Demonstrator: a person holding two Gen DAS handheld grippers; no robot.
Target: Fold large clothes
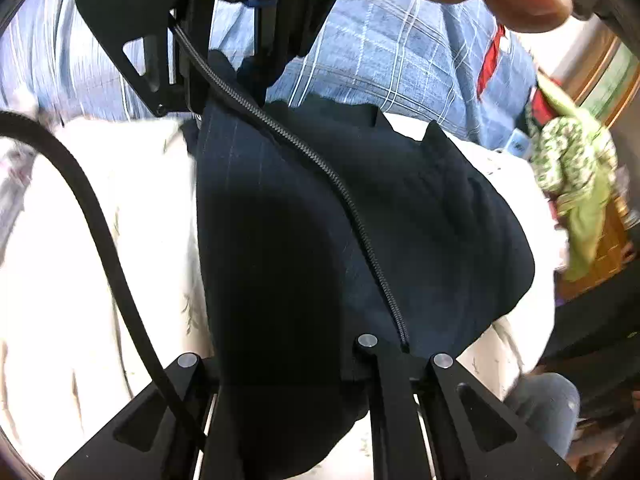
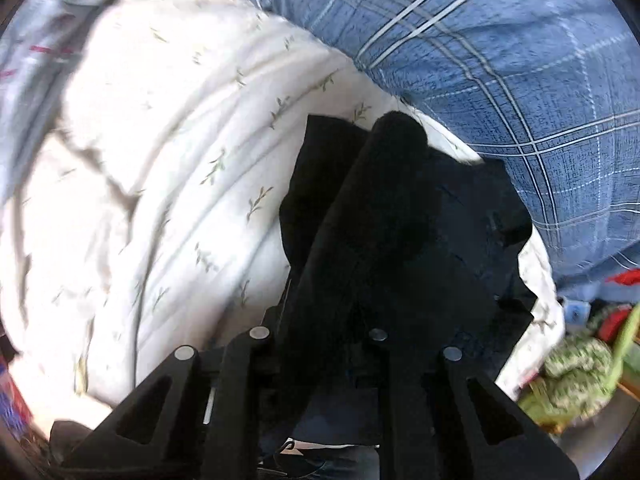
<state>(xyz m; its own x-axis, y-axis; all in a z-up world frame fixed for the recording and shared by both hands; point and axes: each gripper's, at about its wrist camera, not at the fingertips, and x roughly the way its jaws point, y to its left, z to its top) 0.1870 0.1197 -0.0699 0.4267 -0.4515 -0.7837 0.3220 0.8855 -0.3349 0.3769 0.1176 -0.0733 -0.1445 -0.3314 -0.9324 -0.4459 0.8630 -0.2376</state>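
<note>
A dark navy garment with faint pinstripes (image 1: 320, 220) lies on a white leaf-print quilt (image 1: 100, 260). My left gripper (image 1: 296, 380) is shut on the near edge of the garment, which drapes over its fingers. The right gripper's body (image 1: 172, 52) shows at the far end of the garment, its cable (image 1: 320, 160) running across the cloth. In the right wrist view the garment (image 2: 440, 248) bunches between and over the fingers, hiding the tips; my right gripper (image 2: 340, 320) is shut on the cloth. The quilt (image 2: 180, 180) spreads to the left.
The person in a blue checked shirt (image 1: 400, 52) (image 2: 500, 80) stands right behind the garment. A green patterned cloth (image 1: 572, 168) (image 2: 576, 376) hangs at the right. A black cable (image 1: 100, 248) crosses the left wrist view.
</note>
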